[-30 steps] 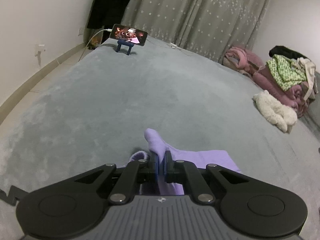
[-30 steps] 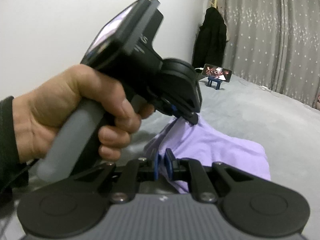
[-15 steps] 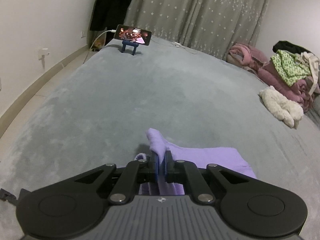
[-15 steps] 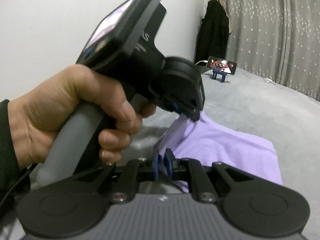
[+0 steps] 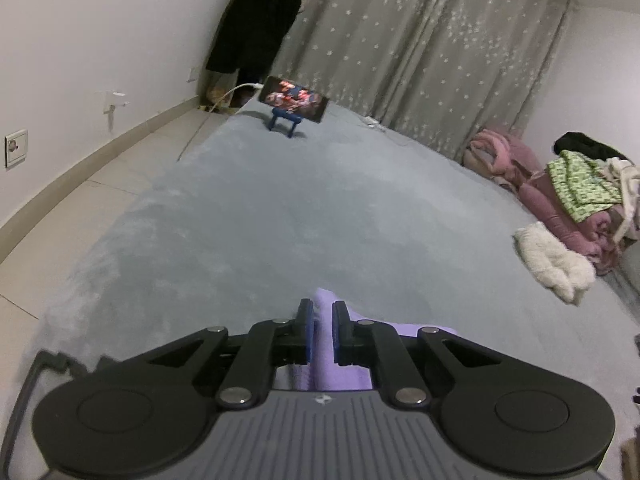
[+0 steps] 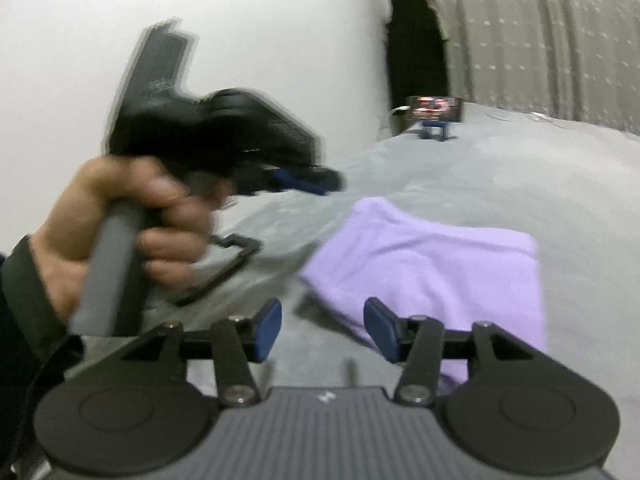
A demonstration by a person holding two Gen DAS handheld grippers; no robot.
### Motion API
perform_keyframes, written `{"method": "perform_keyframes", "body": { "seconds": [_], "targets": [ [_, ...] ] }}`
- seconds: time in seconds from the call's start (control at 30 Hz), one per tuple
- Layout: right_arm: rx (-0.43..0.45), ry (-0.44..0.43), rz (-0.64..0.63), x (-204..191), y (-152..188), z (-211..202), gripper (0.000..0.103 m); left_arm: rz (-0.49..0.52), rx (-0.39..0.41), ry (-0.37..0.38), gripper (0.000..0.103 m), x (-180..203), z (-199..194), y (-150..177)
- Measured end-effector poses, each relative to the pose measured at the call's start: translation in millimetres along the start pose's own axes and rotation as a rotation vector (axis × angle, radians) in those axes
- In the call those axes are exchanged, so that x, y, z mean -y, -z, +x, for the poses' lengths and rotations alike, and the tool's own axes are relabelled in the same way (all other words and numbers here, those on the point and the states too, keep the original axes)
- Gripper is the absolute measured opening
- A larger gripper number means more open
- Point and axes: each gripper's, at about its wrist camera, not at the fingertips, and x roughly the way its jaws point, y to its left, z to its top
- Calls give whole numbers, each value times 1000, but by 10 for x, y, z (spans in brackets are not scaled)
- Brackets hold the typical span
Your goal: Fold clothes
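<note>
A purple cloth (image 6: 432, 264) lies flat as a folded rectangle on the grey bed (image 6: 520, 168). My right gripper (image 6: 322, 320) hovers at its near edge. The jaws are opening and no cloth is between the blue pads (image 6: 272, 320). In the right wrist view a hand (image 6: 132, 216) holds my left gripper (image 6: 320, 180) raised beside the cloth's far left corner, with nothing hanging from it. In the left wrist view the left gripper (image 5: 323, 308) is nearly shut, and the purple cloth (image 5: 344, 376) shows through the slit and underneath.
A phone on a blue stand (image 5: 294, 100) sits at the bed's far end before the curtain (image 5: 420, 40). Piled clothes (image 5: 580, 196), a pink blanket (image 5: 496, 152) and a white fluffy item (image 5: 552, 264) lie at the right. A black bracket (image 6: 232, 260) lies left of the cloth.
The right jaws have opened and let go of the purple cloth, which now lies flat. The left gripper has lifted off the cloth's corner. Both hands have drawn back.
</note>
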Motion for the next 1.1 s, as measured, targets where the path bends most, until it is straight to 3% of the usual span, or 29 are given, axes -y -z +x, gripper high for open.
{"method": "perform_keyframes", "body": {
  "seconds": [0.17,0.3,0.33,0.4,0.5,0.7,0.83,0.97,1.1],
  "targets": [
    [4,74,135,605,-2,-232,48,17,-46,51,8,242,-82,157],
    [-15,61,201,918,-31,-227,47,-16,-90,27,8,304,0,266],
    [-27,53,214,966,-43,-197,44,-35,-101,15,8,295,34,286],
    [-61,42,223,1007,-35,-112,28,-54,-119,-20,8,262,80,343],
    [-132,65,206,989,71,15,19,-74,-144,-80,8,207,140,437],
    [-168,55,230,1016,154,8,17,-99,-153,-84,7,79,110,488],
    [-160,18,228,1089,109,-33,20,-51,-120,-83,7,209,28,466],
    [-93,-22,345,1364,37,-51,25,46,-78,-40,7,484,-49,470],
    [-80,-27,482,1791,-33,51,25,69,-120,41,7,741,43,591]
  ]
}}
